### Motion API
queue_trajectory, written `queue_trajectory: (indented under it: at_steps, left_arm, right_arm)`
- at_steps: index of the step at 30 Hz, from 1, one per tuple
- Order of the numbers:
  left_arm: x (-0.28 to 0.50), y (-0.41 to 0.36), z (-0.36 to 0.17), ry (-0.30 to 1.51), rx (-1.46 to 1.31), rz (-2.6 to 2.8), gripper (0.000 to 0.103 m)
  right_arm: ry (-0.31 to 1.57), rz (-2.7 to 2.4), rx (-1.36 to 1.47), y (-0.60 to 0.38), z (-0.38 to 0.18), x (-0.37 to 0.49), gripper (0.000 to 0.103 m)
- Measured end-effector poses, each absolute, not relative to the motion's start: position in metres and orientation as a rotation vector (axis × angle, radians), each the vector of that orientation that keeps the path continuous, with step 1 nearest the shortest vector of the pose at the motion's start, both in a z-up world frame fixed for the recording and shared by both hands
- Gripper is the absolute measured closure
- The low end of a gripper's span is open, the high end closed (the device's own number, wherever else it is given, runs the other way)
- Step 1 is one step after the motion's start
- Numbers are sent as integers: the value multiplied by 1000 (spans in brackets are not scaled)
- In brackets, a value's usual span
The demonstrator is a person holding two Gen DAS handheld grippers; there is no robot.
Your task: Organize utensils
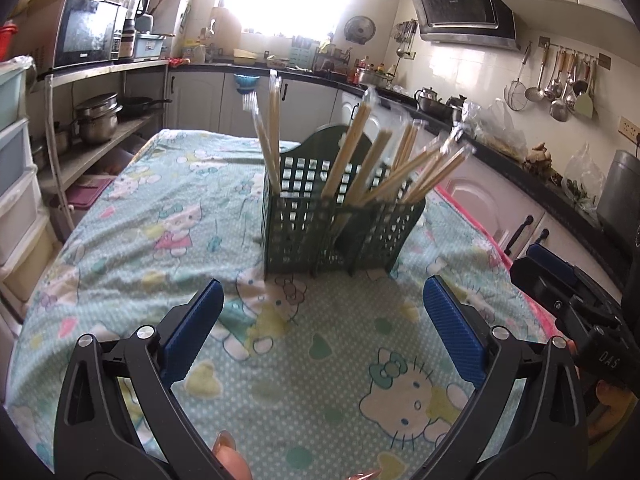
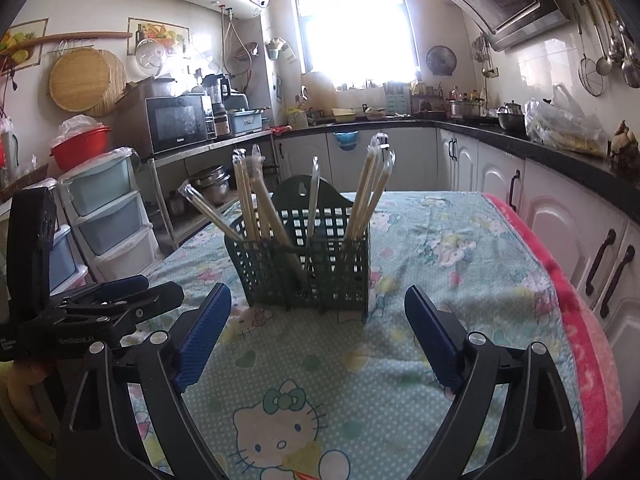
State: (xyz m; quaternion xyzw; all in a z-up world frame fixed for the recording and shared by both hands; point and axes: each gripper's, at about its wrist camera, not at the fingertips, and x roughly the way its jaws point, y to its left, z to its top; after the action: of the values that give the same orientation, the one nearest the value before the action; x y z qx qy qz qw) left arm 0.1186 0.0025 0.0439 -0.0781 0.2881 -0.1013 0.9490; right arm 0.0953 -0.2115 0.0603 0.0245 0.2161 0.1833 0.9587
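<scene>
Left tool (image 1: 320, 320): jaws spread wide, nothing between the blue pads, held above the patterned cloth on the bench (image 1: 132, 216). Right tool (image 2: 318, 328): jaws likewise wide and empty, held over the same cloth. Each tool appears at the edge of the other's view; they sit side by side, apart, both short of the caddy.

Caddy (image 1: 340, 216): dark green plastic lattice, upright on the bench just beyond both tools, divided into compartments, with a raised back plate carrying a hanging slot. No loose utensils are visible on the cloth.

Chopsticks (image 1: 354, 148): pale wooden pairs in clear sleeves, standing in the caddy and fanning outward at different tilts. One group leans in one end compartment, another in the opposite end, and a single pair stands near the middle.

Handling, as judged:
- Chopsticks are light and stiff, but the sleeves are likely slippery. Grip across the upper shaft, below the loose sleeve tip, and lift along the shaft's line.
- The caddy is light and may tip or slide on the soft cloth; steady it by a side wall if a pair is pulled.

Beyond: kitchen counters, window.
</scene>
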Motion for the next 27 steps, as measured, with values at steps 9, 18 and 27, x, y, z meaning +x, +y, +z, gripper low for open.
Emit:
queue_trajectory:
  at_steps: [9, 18, 27]
  left_arm:
    - [100, 0, 25, 526, -143, -177, 11]
    - [88, -5, 21, 440, -133, -172, 11]
    - [82, -2, 14, 380, -141, -154, 11]
  right_arm:
    - [407, 318, 82, -222, 40, 84, 15]
    - [308, 277, 101, -233, 33, 65, 7]
    - [238, 230, 61, -228, 24, 53, 6]
